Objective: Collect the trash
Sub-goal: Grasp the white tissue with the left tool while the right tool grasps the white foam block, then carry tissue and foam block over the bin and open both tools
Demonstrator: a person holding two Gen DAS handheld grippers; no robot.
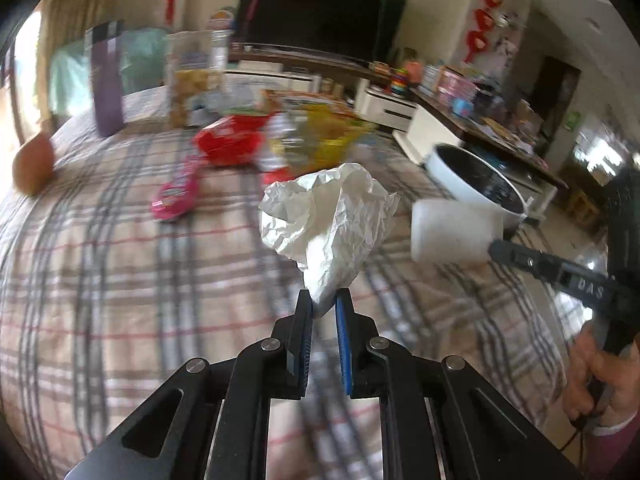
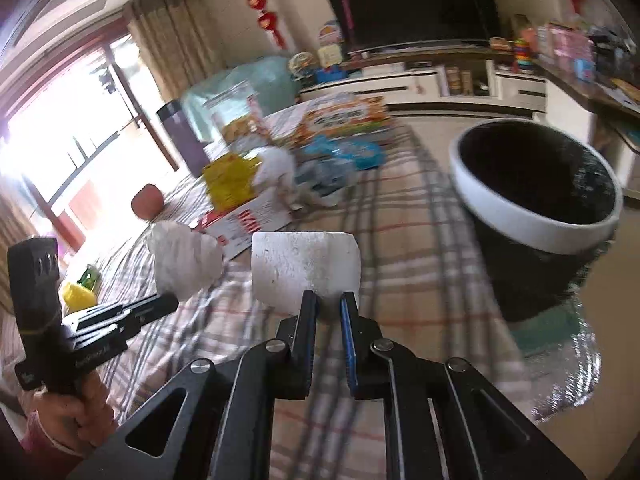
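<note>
A crumpled white paper (image 1: 328, 220) hangs above the plaid tablecloth (image 1: 120, 280), pinched at its lower end by my left gripper (image 1: 325, 300), which is shut on it. My right gripper (image 2: 329, 300) is shut on a white foam-like block (image 2: 304, 264). In the left wrist view the right gripper (image 1: 496, 250) and its block (image 1: 452, 230) are to the right, near the bin. The left gripper (image 2: 172, 302) and paper (image 2: 184, 260) show at left in the right wrist view. A dark bin with a white rim (image 2: 536, 184) stands beyond the table's right edge; the bin (image 1: 476, 184) is open-topped.
On the table lie a pink wrapper (image 1: 176, 196), a red bag (image 1: 228, 144), yellow packaging (image 1: 316, 140), a purple bottle (image 1: 106, 80), a snack jar (image 1: 196, 76) and an orange fruit (image 1: 32, 164). A red-and-white box (image 2: 248, 216) and blue wrappers (image 2: 348, 152) lie farther back.
</note>
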